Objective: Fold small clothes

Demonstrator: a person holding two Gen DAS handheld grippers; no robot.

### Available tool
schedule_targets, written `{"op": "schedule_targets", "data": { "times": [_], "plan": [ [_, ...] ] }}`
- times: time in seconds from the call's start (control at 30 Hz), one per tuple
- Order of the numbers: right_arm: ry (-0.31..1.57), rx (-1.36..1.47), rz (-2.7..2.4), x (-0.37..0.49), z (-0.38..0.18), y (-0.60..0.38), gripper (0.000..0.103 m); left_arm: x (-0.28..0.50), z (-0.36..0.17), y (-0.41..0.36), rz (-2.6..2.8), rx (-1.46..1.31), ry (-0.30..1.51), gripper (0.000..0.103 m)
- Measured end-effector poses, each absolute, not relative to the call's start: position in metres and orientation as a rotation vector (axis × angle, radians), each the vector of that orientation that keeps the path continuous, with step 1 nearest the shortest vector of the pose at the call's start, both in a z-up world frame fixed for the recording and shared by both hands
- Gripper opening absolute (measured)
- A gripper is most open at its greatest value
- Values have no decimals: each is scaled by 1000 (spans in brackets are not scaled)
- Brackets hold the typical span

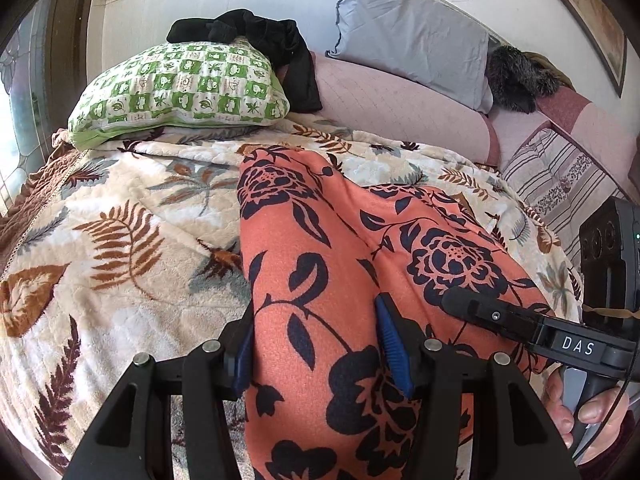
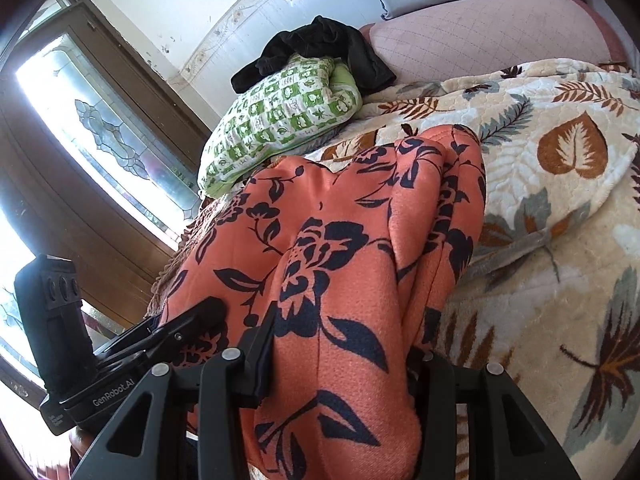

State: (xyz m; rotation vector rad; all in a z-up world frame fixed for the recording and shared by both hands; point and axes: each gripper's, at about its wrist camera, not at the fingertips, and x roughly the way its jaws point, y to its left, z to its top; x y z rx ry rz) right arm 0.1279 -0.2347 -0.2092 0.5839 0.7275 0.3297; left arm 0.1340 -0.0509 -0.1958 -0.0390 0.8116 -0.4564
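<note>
Left wrist view: we grip the orange floral garment (image 1: 320, 248) with both grippers.
Left gripper (image 1: 316, 352) and right gripper (image 2: 340, 364) each pinch its cloth over the leaf-print blanket (image 1: 120, 220).

Both cams ride the claws, angled down, v. close over the orange floral garment (image 1: 320, 280) on the bed (image 1: 120, 240). Left wrist view faces the headboard end; right wrist view is rolled, window to its left. Both share the garment, green pillow (image 2: 280, 120), and each other's claw.

1 orange flower cloth (image 1: 320, 248), 1 black cloth (image 1: 256, 32), 1 leaf blanket (image 1: 120, 208). 2 pillows: 1 green (image 1: 180, 88), 1 grey (image 1: 412, 36). 2 tools: left tool (image 1: 316, 344) & right tool (image 2: 344, 356).
</note>
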Motion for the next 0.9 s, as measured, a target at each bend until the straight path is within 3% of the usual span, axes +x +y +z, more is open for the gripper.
{"op": "schedule_targets", "data": {
  "times": [0.9],
  "plan": [
    [898, 614, 275, 148, -255, -234, 49, 144, -242, -45, -439, 46, 954, 60]
  ]
}}
